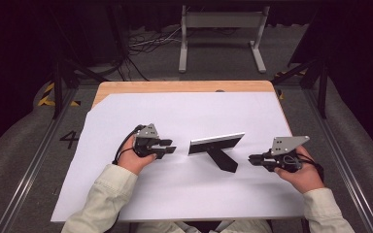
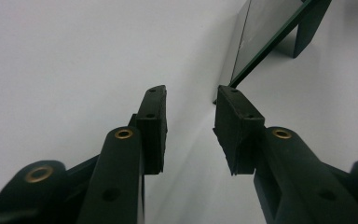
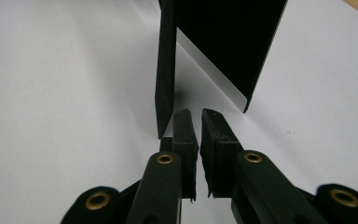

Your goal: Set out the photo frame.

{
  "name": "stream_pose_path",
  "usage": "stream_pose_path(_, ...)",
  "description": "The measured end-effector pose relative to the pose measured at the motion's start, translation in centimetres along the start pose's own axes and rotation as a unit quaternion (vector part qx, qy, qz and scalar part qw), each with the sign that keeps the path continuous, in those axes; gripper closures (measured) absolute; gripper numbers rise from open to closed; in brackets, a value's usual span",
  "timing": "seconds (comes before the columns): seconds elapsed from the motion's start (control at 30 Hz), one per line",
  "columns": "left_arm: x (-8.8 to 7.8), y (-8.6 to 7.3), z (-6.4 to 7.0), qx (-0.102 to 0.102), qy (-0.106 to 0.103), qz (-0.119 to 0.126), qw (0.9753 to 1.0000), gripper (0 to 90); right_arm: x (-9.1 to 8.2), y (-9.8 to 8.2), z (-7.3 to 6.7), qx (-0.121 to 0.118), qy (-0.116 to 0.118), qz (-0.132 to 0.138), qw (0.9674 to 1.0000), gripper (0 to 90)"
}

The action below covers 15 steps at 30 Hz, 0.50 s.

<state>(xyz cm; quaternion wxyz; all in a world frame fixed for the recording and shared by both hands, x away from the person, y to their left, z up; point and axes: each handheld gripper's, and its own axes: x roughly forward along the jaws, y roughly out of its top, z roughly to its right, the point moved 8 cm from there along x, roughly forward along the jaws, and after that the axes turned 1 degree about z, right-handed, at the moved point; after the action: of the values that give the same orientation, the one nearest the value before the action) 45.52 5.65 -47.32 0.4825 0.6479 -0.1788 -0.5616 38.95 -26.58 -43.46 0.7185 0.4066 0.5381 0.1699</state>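
A photo frame (image 1: 216,143) stands upright on its black prop leg (image 1: 223,160) in the middle of the white sheet (image 1: 184,111), its black back turned to the person. Left of the frame, my left gripper (image 1: 171,147) points at it, a short gap away. Its jaws (image 2: 189,100) are open with nothing between them, and the frame's edge (image 2: 265,32) shows just beyond. My right gripper (image 1: 251,158) points in from the right, clear of the prop leg. Its pads (image 3: 196,114) stand almost together with nothing between them, close to the leg (image 3: 166,65) and the black back (image 3: 223,42).
The white sheet covers most of a wooden table (image 1: 175,87). Beyond the far edge stand a grey metal stand (image 1: 221,34) and loose cables (image 1: 145,43) on the floor. Rails run along both sides of the table.
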Motion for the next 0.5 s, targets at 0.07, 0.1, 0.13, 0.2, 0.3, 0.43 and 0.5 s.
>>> stream_pose_path(0.07,0.2,0.0,0.0,0.0,-0.004,0.0,1.0,66.5,-0.2,-0.1,0.1,0.0,0.007,0.01,0.9999,86.5)
stream_pose_path(0.1,0.3,0.0,0.1,0.001,-0.005,-0.001,1.0,66.9,-0.3,-0.1,0.0,0.002,0.011,0.012,0.9999,87.3)
stream_pose_path(0.13,0.3,-0.1,0.0,0.004,-0.005,-0.002,1.0,67.5,-0.4,-0.1,0.0,0.002,0.017,0.015,0.9997,88.2)
stream_pose_path(0.2,0.5,-0.2,0.0,-0.002,-0.005,-0.001,1.0,67.5,-0.5,-0.2,-0.1,0.005,0.029,0.023,0.9993,89.1)
stream_pose_path(0.3,0.7,-0.2,0.0,-0.005,-0.006,0.0,1.0,67.0,-0.7,-0.2,-0.2,0.01,0.043,0.037,0.9984,89.4)
stream_pose_path(0.43,1.1,-0.1,0.0,-0.009,-0.004,-0.003,0.9999,66.1,-0.8,-0.3,-0.1,0.017,0.052,0.045,0.9975,89.8)
stream_pose_path(0.5,1.4,-0.1,0.1,-0.017,-0.001,-0.002,0.9999,66.6,-0.8,-0.3,-0.1,0.02,0.053,0.047,0.9973,89.8)
